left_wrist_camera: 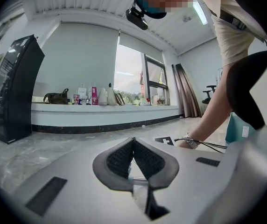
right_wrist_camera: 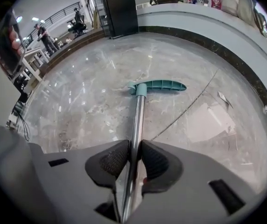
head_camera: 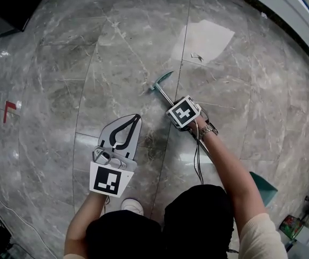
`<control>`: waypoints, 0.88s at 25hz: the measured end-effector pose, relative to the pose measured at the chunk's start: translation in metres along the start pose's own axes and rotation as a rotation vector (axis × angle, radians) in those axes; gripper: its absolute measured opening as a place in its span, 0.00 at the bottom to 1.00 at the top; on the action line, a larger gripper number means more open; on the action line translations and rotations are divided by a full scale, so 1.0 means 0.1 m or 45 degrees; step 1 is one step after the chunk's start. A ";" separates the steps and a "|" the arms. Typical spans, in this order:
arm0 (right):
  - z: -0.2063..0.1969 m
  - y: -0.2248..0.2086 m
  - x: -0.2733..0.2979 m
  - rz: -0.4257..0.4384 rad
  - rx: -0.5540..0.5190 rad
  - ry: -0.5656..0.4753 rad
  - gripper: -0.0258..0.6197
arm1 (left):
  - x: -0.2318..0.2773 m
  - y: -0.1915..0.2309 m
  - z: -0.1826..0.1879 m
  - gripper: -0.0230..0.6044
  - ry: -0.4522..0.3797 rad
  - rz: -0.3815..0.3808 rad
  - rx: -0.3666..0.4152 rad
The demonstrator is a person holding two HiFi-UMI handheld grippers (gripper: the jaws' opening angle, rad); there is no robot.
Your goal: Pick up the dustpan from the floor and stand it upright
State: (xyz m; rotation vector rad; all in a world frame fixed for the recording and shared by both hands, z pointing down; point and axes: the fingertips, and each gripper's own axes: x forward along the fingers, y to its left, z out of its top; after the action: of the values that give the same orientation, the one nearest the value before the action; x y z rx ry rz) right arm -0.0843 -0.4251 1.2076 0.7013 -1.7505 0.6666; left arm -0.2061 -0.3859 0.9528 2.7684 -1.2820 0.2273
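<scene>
Right tongs [right_wrist_camera: 134,153]: the two black pads are pressing in on the steel pole [right_wrist_camera: 138,118] of the dustpan [head_camera: 263,188], one on each side. The pole is running out between them, away from the camera.
Left tongs [left_wrist_camera: 133,146]: the pads are meeting at their tips and gripping nothing. The tongs are hanging low over the floor, just left of the right tongs, and pointing away from the person.
Right wrist: it is wearing a metal watch [head_camera: 208,129], and a thin black cable is trailing back along the forearm.
Pole: it is slanting across the floor from the person's right side, through the right tongs and on toward the far end.
Handle [right_wrist_camera: 159,85]: the teal T-shaped grip is sitting crosswise on the pole's far end, close to the floor. Whether it is touching the floor cannot be told.
Scoop [left_wrist_camera: 231,127]: the teal scoop is lying at the pole's near end, beside the person's right leg and behind the right arm.
Floor [head_camera: 62,90]: grey veined marble slabs are reflecting the light.
Paper sheet [head_camera: 206,39]: it is lying flat beyond the handle, apart from it.
Red mark [head_camera: 8,109]: it is showing on the floor well to the left.
Shoe [head_camera: 128,204]: a white toe is peeking out just behind the left tongs.
Ledge [left_wrist_camera: 101,108]: it is curving along the wall, carrying bags and bottles.
Black cabinet [left_wrist_camera: 14,92]: it is standing on the floor at the ledge's left end.
</scene>
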 end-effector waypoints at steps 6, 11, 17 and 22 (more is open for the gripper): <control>0.06 -0.02 -0.20 0.033 0.022 -0.071 0.19 | 0.09 -0.03 0.05 0.05 -0.035 0.010 -0.070; 0.14 -0.06 -0.46 0.066 0.054 -0.175 0.19 | 0.28 -0.11 0.12 0.05 -0.049 -0.038 -0.056; 0.25 0.08 -1.30 0.092 0.031 -0.249 0.19 | 0.25 -0.16 0.74 0.05 -0.019 -0.028 -0.145; 0.18 0.20 -2.28 0.083 0.045 -0.313 0.19 | 0.06 -0.45 1.62 0.05 0.012 -0.107 -0.167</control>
State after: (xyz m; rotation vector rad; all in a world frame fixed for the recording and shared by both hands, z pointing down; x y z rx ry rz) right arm -0.0552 -0.3945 0.9823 0.7794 -1.9986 0.6798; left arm -0.1517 -0.3834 0.7933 2.6989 -1.1320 0.1444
